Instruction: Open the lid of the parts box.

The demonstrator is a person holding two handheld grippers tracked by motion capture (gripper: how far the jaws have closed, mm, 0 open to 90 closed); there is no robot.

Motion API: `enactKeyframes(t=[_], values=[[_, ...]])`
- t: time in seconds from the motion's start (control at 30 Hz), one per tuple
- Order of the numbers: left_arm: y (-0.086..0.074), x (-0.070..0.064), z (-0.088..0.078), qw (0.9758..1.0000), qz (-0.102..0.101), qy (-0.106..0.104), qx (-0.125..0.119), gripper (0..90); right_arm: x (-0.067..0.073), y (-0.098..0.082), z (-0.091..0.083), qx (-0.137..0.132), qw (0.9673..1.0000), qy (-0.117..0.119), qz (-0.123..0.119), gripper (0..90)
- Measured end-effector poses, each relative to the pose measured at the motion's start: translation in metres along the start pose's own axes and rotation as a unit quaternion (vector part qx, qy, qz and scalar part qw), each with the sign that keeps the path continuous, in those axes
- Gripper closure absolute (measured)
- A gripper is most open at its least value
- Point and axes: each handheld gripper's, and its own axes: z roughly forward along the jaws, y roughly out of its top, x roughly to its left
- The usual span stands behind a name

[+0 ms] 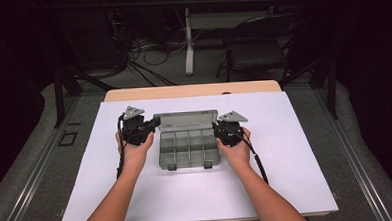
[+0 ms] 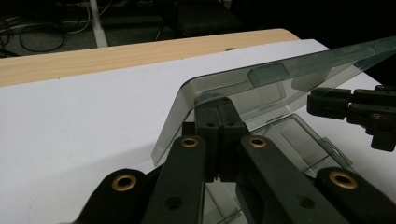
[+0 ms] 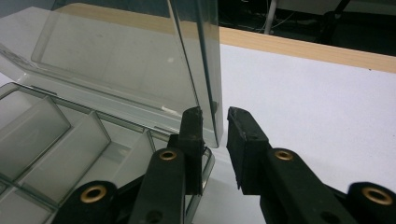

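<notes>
High view: a clear compartment box is seen at the centre of the frame on the white sheet, its lid raised behind the tray. The left gripper is held at the lid's left edge and the right gripper at its right edge, so that the lid is steadied from both sides, judged as a way to swing it evenly on its hinge. In the left gripper view the jaws are drawn together at the centre of the frame, pinched on the lid's edge. In the right gripper view the jaws stand apart at lower centre, the lid's side edge set between them with a gap left, so no grip is made yet. The compartments appear empty.
</notes>
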Motion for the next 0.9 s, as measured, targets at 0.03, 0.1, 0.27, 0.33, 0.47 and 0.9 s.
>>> enactKeyframes(t=[0.03, 0.1, 0.27, 0.33, 0.47, 0.9], values=[[0.0000, 0.0001, 0.0000, 1.0000, 0.000, 0.000, 0.000, 90.0, -0.0002, -0.0003, 0.0004, 0.000, 1.0000, -0.001, 0.001, 76.5], [0.0000, 0.0000, 0.0000, 1.0000, 0.000, 0.000, 0.000, 90.0, -0.0003, -0.0006, 0.0007, 0.003, 1.0000, -0.002, 0.002, 77.8], [0.0000, -0.0001, 0.0001, 1.0000, 0.001, 0.000, 0.003, 90.0, 0.0004, -0.0008, 0.0016, -0.003, 1.0000, -0.003, 0.001, 81.6], [-0.0001, -0.0002, 0.0001, 1.0000, 0.002, -0.001, 0.004, 90.0, 0.0005, -0.0006, 0.0013, -0.004, 1.0000, -0.005, 0.002, 83.8], [-0.0005, -0.0013, 0.0001, 1.0000, 0.002, 0.000, 0.000, 90.0, -0.0001, -0.0005, 0.0013, -0.005, 1.0000, -0.003, 0.005, 85.0], [-0.0014, -0.0067, -0.0037, 0.9998, 0.015, -0.011, 0.011, 84.1, -0.0010, 0.0001, 0.0013, -0.005, 1.0000, -0.002, 0.006, 85.5]])
